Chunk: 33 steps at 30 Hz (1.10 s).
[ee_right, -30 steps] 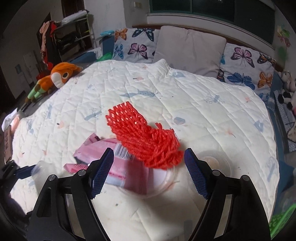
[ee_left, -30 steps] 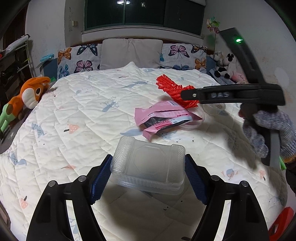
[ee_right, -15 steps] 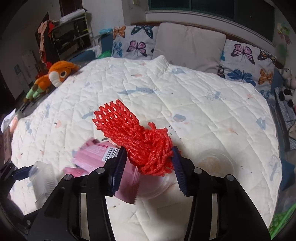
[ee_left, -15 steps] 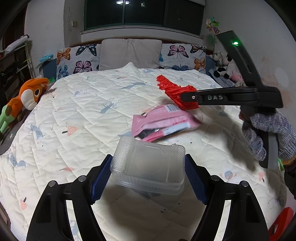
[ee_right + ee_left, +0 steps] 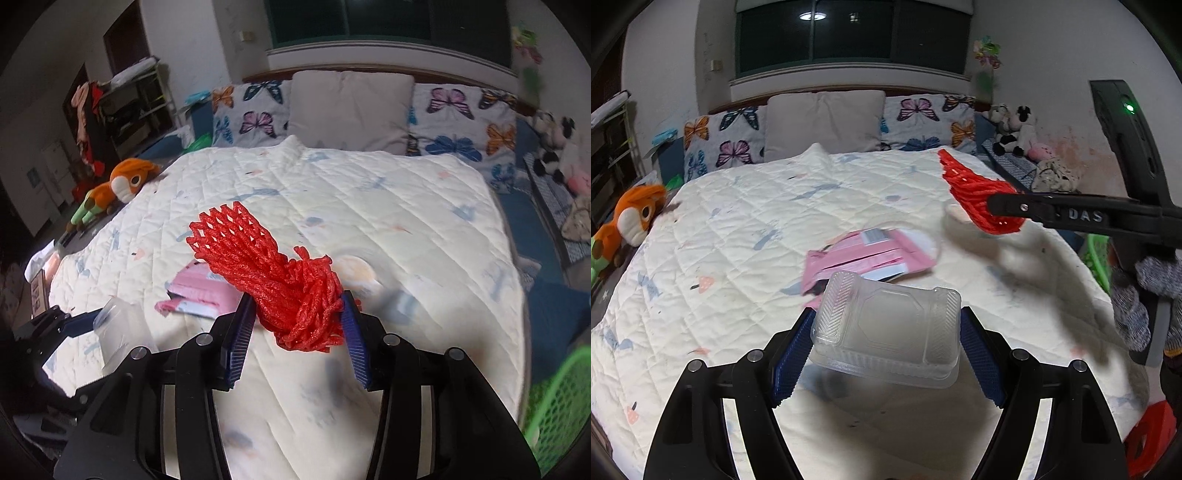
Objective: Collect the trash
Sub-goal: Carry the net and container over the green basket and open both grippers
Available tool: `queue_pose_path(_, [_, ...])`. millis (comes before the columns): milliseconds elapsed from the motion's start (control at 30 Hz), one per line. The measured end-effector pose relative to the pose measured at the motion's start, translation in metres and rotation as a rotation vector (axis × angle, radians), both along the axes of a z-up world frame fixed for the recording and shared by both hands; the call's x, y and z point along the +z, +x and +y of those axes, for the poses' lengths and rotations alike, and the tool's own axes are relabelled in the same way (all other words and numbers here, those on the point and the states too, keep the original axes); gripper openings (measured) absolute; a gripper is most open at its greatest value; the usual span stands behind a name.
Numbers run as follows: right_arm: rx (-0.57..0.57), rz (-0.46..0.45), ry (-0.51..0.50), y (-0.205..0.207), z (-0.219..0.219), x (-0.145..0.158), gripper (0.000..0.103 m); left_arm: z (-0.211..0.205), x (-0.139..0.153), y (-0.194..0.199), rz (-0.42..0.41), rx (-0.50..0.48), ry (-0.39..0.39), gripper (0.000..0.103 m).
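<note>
Left claw (image 5: 886,345) at 6 o'clock pinches the clear plastic clamshell box (image 5: 886,332) by its two short ends, lifted off the bed (image 5: 738,229). At 12 o'clock from it the pink wrapper (image 5: 871,254) lies loose on the quilt, its barcode label too blurred to read. At 2 o'clock the right claw (image 5: 297,317) has just been closing and now squeezes the red foam fruit net (image 5: 280,280) at its bunched end, off the bed. A round clear lid (image 5: 354,267) rests just behind the net.

Step in hand, as I judge: carry both to the green basket (image 5: 561,402) at 4 o'clock. Keep both grips firm; the net is springy and may slip, so release low over the basket.

Readable writing: "DAS" on the right claw's finger (image 5: 1086,216).
</note>
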State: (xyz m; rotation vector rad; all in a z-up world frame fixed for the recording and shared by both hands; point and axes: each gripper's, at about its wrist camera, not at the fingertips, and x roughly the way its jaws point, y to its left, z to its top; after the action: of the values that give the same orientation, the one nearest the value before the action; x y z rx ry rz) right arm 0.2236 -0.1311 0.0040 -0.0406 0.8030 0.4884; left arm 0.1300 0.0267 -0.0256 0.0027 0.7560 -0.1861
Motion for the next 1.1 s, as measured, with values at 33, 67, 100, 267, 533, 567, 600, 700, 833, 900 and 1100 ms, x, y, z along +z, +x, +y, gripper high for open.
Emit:
queue_pose_path(33, [-0.012,-0.003,0.002,-0.004,-0.008,0.001,0.047,-0.006,0.001,0.000,-0.002,-0.011,-0.001,0.074])
queue_pose_path(67, [-0.023,-0.006,0.003,-0.009,-0.015,0.002,0.047,-0.010,0.002,0.000,-0.004,-0.019,-0.001,0.074])
queue_pose_path(100, [-0.035,-0.009,0.002,-0.013,-0.022,0.003,0.047,-0.017,0.003,0.000,-0.006,-0.030,-0.001,0.074])
queue_pose_path(267, [-0.094,-0.011,0.000,-0.030,-0.054,0.002,0.047,-0.046,0.006,0.004,-0.006,-0.084,-0.009,0.074])
queue_pose_path(533, [-0.202,-0.011,0.005,-0.055,-0.112,0.001,0.047,-0.098,0.010,0.011,-0.007,-0.178,-0.006,0.074])
queue_pose_path(567, [-0.220,-0.009,0.008,-0.058,-0.122,0.001,0.047,-0.107,0.011,0.012,-0.009,-0.193,-0.002,0.074])
queue_pose_path(600, [-0.232,-0.008,0.009,-0.060,-0.128,0.000,0.047,-0.112,0.011,0.012,-0.009,-0.202,0.000,0.074])
queue_pose_path(700, [-0.274,-0.001,0.014,-0.066,-0.151,-0.002,0.047,-0.132,0.014,0.015,-0.012,-0.234,0.003,0.074])
queue_pose_path(833, [-0.326,0.005,0.015,-0.075,-0.179,-0.005,0.047,-0.159,0.016,0.018,-0.014,-0.276,0.012,0.074])
queue_pose_path(900, [-0.350,0.005,0.013,-0.079,-0.192,-0.005,0.047,-0.170,0.017,0.018,-0.013,-0.296,0.015,0.074])
queue_pose_path(1100, [-0.425,0.017,0.007,-0.090,-0.231,-0.011,0.048,-0.201,0.018,0.020,-0.015,-0.348,0.024,0.074])
